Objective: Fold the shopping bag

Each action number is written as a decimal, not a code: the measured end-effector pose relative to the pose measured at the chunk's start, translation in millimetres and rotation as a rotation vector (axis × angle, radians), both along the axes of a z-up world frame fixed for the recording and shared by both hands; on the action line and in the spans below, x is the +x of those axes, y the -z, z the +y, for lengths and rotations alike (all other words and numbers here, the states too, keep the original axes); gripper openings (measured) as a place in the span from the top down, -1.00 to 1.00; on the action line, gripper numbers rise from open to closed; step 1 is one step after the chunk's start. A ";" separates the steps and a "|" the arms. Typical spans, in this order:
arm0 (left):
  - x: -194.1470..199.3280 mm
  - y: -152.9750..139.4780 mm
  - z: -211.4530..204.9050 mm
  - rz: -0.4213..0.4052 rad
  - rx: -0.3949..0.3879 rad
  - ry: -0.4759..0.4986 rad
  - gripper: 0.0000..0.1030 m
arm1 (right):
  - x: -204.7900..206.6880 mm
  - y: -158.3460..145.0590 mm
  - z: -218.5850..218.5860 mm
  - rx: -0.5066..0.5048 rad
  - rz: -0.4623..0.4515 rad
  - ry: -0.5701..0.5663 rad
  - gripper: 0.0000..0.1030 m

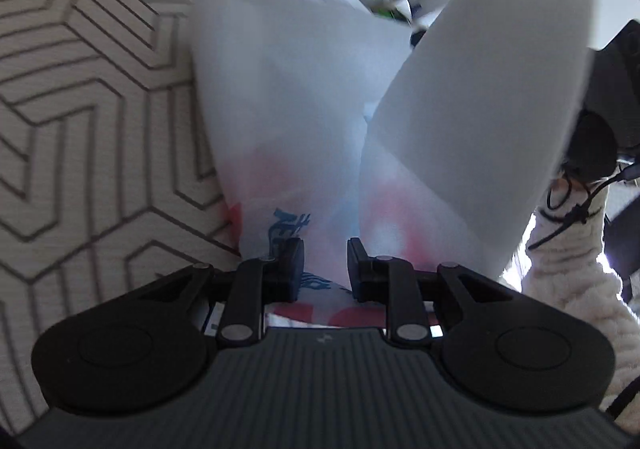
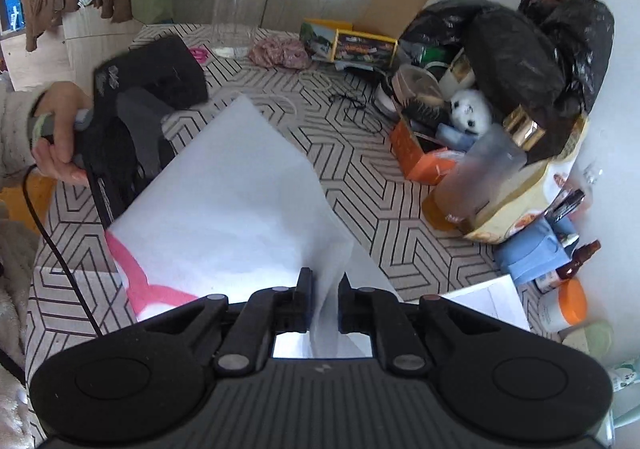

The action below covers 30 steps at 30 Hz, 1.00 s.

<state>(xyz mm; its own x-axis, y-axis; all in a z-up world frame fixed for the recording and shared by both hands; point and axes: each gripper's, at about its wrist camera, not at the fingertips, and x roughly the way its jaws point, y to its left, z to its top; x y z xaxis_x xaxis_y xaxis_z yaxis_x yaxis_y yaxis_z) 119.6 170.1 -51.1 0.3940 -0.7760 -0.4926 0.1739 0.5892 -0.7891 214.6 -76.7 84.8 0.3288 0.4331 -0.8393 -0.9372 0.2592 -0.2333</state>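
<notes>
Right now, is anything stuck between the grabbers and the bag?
No. The shopping bag already runs between the fingers of the right gripper and the left gripper. Nothing else shows between them; the clutter sits apart.

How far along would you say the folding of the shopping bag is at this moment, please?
Midway at best. The shopping bag is lifted off the patterned tablecloth, with the left gripper and right gripper each straddling part of it. No flat, finished fold shows; creasing and laying it down remain.
</notes>
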 end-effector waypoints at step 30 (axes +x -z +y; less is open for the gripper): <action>9.1 -64.4 -17.3 -0.248 0.237 -0.135 -0.14 | -43.4 5.6 -199.7 0.620 0.041 0.636 -0.29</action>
<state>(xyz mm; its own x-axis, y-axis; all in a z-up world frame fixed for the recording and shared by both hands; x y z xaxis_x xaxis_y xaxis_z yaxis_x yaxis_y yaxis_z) 128.7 152.7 13.2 0.6147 -0.5850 -0.5291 0.2512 0.7811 -0.5717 171.2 -276.4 79.3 0.6365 0.5596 -0.5307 -0.5777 0.8019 0.1526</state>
